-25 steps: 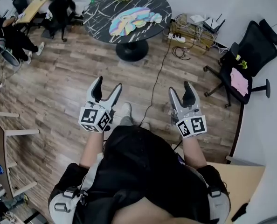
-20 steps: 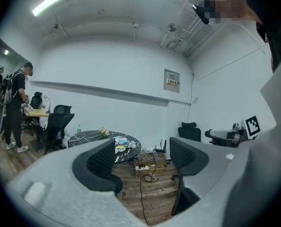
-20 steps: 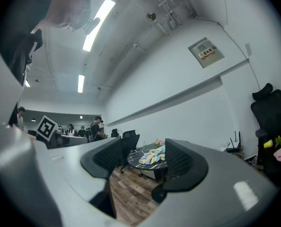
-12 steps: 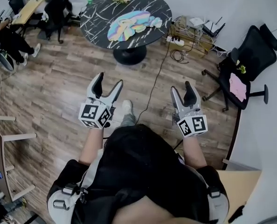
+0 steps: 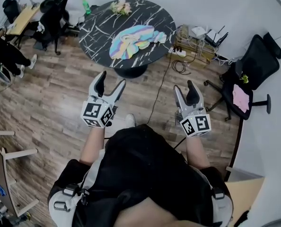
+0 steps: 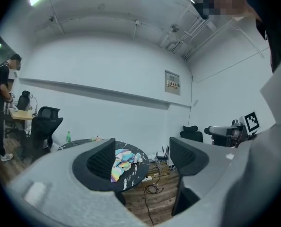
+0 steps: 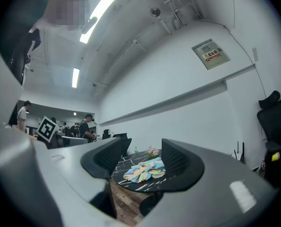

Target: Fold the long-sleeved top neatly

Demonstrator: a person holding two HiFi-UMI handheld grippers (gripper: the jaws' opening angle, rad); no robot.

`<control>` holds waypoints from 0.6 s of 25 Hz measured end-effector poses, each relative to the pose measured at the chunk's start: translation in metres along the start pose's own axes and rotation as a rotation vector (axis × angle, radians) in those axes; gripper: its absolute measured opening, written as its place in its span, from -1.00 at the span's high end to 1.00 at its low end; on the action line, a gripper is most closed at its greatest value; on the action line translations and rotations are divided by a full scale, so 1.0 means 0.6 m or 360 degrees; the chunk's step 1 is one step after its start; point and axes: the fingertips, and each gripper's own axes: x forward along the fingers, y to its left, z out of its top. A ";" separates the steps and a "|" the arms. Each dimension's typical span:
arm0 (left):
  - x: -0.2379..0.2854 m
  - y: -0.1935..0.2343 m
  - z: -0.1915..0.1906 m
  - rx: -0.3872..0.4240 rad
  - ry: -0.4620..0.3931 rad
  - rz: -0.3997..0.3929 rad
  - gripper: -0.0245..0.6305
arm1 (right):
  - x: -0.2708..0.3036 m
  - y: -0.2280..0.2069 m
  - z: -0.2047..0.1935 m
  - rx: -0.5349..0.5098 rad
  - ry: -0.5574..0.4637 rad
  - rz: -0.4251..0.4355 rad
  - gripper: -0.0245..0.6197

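A crumpled pastel rainbow top (image 5: 135, 38) lies on a round black marbled table (image 5: 98, 30) ahead of me. It also shows between the jaws in the left gripper view as the top (image 6: 124, 162) and in the right gripper view as the top (image 7: 145, 170). My left gripper (image 5: 110, 83) is held level in the air over the wooden floor, open and empty, well short of the table. My right gripper (image 5: 186, 90) is beside it, also open and empty.
A black office chair (image 5: 254, 65) with a pink cloth (image 5: 241, 97) stands at the right. Cables and a power strip (image 5: 180, 51) lie by the wall behind the table. A person (image 5: 5, 56) sits at a desk (image 5: 20, 18) at the far left. A green bottle (image 5: 85, 4) and flowers (image 5: 120, 5) stand on the table.
The table with the top has come nearer in the head view. Both grippers have moved forward with me, still open and empty.
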 end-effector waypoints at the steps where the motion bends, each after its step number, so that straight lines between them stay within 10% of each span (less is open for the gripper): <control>1: 0.009 0.013 -0.001 -0.0002 0.0005 -0.0002 -0.19 | 0.017 0.001 -0.001 -0.0002 0.0003 0.0006 0.12; 15: 0.110 0.166 -0.020 0.0077 0.0131 -0.0063 -0.11 | 0.227 0.018 -0.054 -0.0045 0.0074 0.0059 0.39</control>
